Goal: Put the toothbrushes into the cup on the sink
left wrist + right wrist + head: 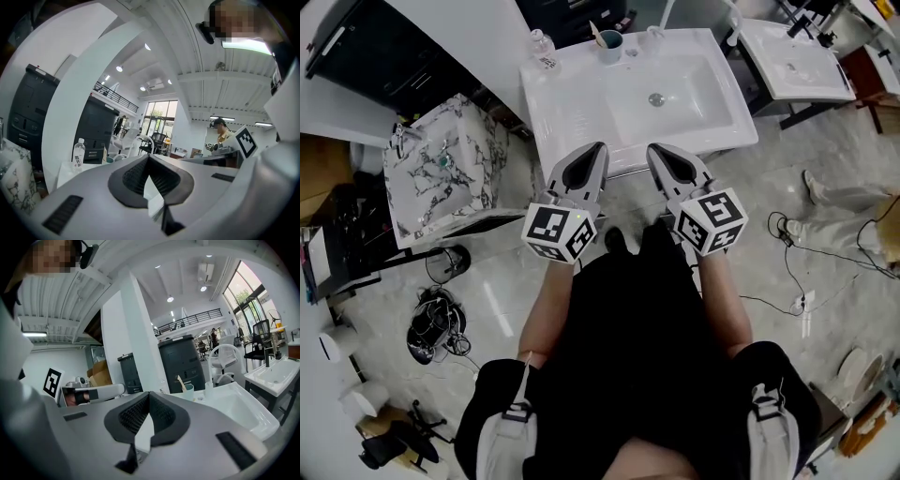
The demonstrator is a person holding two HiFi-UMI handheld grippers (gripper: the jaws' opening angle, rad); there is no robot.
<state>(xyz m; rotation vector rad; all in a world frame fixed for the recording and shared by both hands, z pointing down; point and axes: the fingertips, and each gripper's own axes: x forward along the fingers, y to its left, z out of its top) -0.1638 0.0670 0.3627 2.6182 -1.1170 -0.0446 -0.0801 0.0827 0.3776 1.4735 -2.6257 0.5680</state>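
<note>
The head view takes in the widest spread: a pale tiled floor (769, 187), and across its top a white sink (572, 103) with a marble-patterned sink (441, 169) to its left and a second white sink (792, 56) off to the right. The right gripper view catches that second sink (276, 373) at its right edge, while the left gripper view misses it and instead looks past dark cabinets (28, 112) to a distant person in a cap (220, 129). The person stands at the white sink's front edge, holding the left gripper (598, 150) and right gripper (654, 150) side by side, tips over the near rim and well apart from the sink's back ledge. Each gripper's own view shows its dark ribbed jaws pressed together at the tip with nothing caught between them, for the left gripper (149, 157) and the right gripper (149, 394) alike. The cup (609, 44) stands on the back ledge, left of centre, with one tan-handled toothbrush (596, 34) leaning in it. The right gripper view shows the cup (188, 392) and toothbrush (180, 382) plainly, whereas the left gripper view shows only a sliver of teal there. A small clear bottle (542, 42) stands at the ledge's left end, its label readable only as print in the left gripper view (78, 154).
</note>
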